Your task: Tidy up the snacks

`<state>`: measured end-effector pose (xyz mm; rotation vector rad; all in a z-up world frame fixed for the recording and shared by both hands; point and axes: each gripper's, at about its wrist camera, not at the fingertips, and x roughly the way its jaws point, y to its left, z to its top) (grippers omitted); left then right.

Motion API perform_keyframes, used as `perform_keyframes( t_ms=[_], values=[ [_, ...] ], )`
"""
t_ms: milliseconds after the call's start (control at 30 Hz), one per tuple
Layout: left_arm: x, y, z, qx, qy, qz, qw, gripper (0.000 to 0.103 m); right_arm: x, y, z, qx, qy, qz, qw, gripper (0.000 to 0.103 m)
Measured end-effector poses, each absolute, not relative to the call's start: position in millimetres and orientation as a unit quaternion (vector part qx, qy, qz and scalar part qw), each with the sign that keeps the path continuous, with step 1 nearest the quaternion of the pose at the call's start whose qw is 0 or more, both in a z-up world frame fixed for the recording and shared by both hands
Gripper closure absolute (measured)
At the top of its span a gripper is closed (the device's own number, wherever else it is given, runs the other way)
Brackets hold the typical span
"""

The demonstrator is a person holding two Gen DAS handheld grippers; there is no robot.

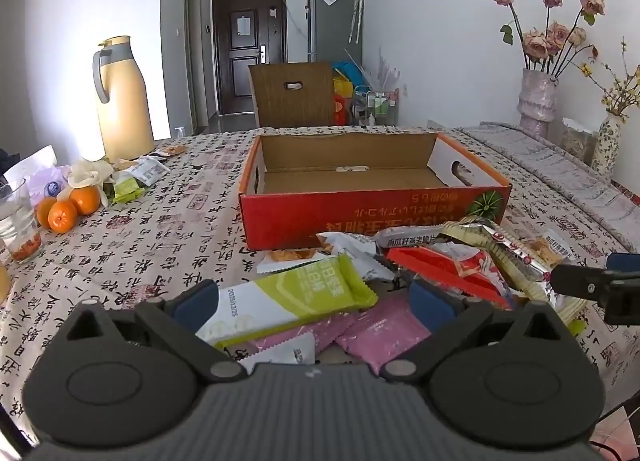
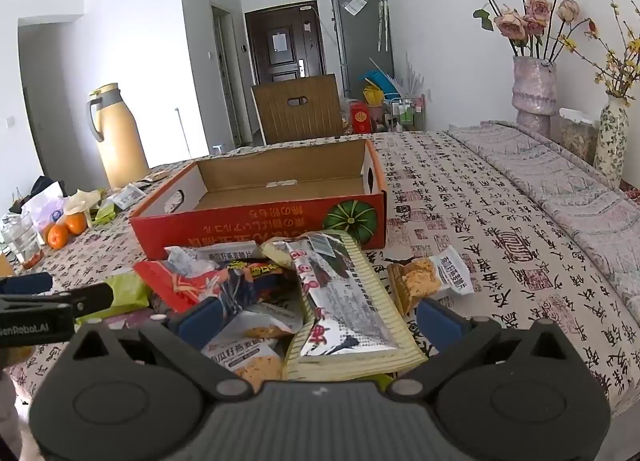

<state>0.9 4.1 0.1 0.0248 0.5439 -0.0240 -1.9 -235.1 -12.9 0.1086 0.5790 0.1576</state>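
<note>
Here, in the left wrist view, the red cardboard box (image 1: 372, 197) sits on the patterned tablecloth (image 1: 160, 245) with its long axis running left to right, its top open and its floor bare. The snack pile lies just in front of the box's near wall. Within that pile a green-and-white bar wrapper (image 1: 292, 297) lies slantwise, its long axis rising from near left toward far right, over pink packets (image 1: 376, 331). The left gripper (image 1: 316, 303) hangs over these with its fingers spread wide, one on each side of the bar, gripping nothing. A red packet (image 1: 440, 269) lies to the right of the bar, and the other gripper's dark tip reaches in beside it. Well to the left of the box stand a yellow thermos (image 1: 122, 101), three oranges (image 1: 68, 207) and a glass (image 1: 18, 221). In the right wrist view, the box (image 2: 260, 221) points its long axis slightly away to the right. In front of it a silver-and-cream packet (image 2: 344, 301) lies lengthwise toward the box, resting on cracker packets (image 2: 256, 357). The right gripper (image 2: 320, 319) straddles this packet with its fingers wide apart, holding nothing. One cracker packet (image 2: 432, 277) lies apart, in front of the box's right corner. Far to the right of the box, a vase of dried roses (image 2: 534, 91) stands against the wall.
</note>
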Motion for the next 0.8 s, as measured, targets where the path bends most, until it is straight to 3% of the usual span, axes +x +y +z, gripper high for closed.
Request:
perform_keyframes(
  t_ms=[800],
  values=[
    [-2.4, 2.3, -1.7, -0.002, 0.272, -0.017, 0.962, 0.0, -0.8, -235.2, -18.4, 0.054, 0.289, 0.079, 0.953, 0.0]
  ],
)
